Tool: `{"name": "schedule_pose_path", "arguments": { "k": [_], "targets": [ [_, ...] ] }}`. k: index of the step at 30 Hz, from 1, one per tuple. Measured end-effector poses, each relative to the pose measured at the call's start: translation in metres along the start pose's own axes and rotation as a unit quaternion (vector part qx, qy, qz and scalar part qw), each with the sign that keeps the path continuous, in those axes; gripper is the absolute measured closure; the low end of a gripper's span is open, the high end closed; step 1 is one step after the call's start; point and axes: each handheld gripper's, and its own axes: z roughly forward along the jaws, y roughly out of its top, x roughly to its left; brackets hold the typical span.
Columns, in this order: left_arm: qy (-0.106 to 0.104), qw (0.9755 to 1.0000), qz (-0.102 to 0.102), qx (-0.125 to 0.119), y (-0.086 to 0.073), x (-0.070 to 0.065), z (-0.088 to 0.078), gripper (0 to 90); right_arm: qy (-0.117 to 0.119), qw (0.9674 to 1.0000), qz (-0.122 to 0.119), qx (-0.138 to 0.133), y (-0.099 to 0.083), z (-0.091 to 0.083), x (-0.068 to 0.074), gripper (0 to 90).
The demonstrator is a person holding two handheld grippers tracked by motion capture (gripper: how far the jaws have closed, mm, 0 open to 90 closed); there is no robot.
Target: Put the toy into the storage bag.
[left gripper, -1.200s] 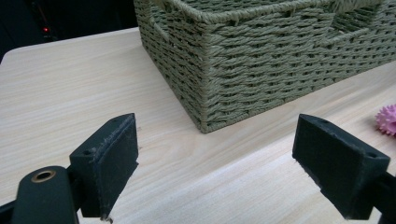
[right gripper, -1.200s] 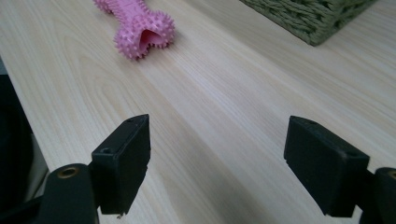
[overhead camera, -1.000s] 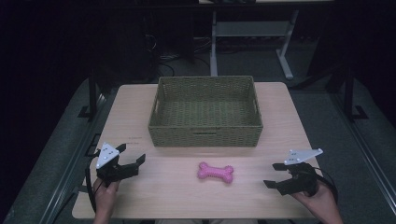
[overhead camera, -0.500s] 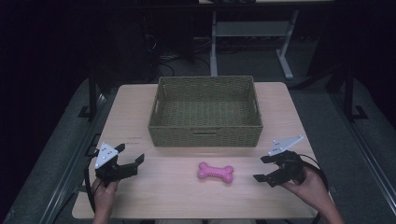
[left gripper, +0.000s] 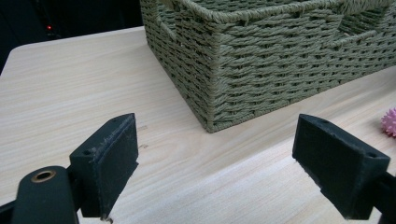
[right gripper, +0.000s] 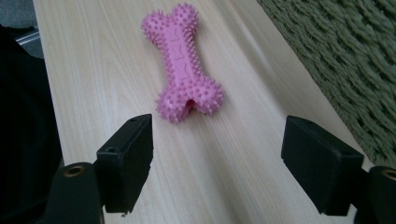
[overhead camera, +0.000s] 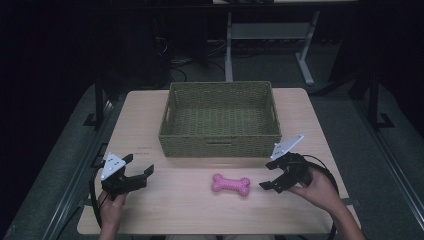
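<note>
High view: the pink bone (overhead camera: pixel 231 184) lies on the bench (overhead camera: pixel 190 210) before the basket (overhead camera: pixel 220 116); the right hand-held gripper (overhead camera: pixel 272 176) is angled toward it, likely to grasp. Left hand-held gripper (overhead camera: pixel 141 167) view: jaws wide, empty, parked aside. Right view: jaws wide, empty, framing the bone's near end.

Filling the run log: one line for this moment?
right gripper: open, nearing pink bone toy | left gripper: open, idle | basket: empty

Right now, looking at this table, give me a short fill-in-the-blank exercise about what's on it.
1. The pink bone toy lies on the ____.
2. The right gripper has its jaws ____, aimed at the toy.
3. The woven basket holds ____.
4. The left gripper grips ____.

Missing words: table; open; nothing; nothing
</note>
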Motion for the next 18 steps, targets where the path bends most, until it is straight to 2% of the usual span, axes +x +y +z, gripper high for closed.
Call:
{"name": "schedule_pose_path", "arguments": {
  "k": [9, 18],
  "targets": [
    [0.001, 1.0000, 0.004, 0.009, -0.002, 0.000, 0.004, 13.8, 0.006, 0.9998, -0.018, 0.007, 0.018, 0.003, 0.000, 24.7],
    [0.005, 0.9999, 0.001, 0.012, -0.002, 0.002, 0.005, 13.9, 0.021, 0.9988, -0.040, 0.019, 0.038, 0.016, 0.003, 24.6]
  ]
}}
